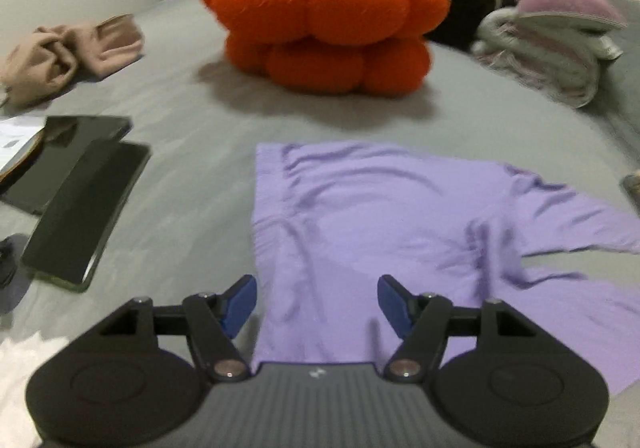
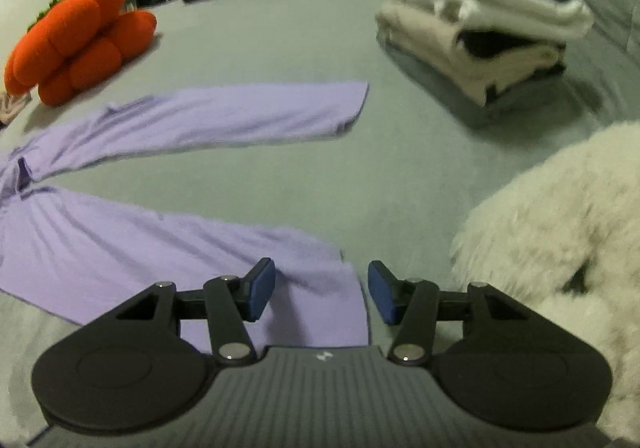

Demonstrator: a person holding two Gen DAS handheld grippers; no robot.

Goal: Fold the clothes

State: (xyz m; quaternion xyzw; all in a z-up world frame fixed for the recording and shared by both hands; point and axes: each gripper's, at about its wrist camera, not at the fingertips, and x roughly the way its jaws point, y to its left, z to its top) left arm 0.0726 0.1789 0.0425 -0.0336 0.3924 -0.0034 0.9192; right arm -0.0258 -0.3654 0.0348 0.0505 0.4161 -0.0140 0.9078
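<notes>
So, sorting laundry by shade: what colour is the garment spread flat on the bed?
Plain lilac trousers, seen best in the right wrist view.

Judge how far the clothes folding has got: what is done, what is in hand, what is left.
Done: a folded stack sits at the far right of the bed. In hand: the purple garment lies spread flat, both legs apart; the left gripper hovers open over its waist end and the right gripper open over a leg's hem, neither gripping. Left: every fold of it, and perhaps the beige garment.

Soft matt lilac cloth garment
</notes>
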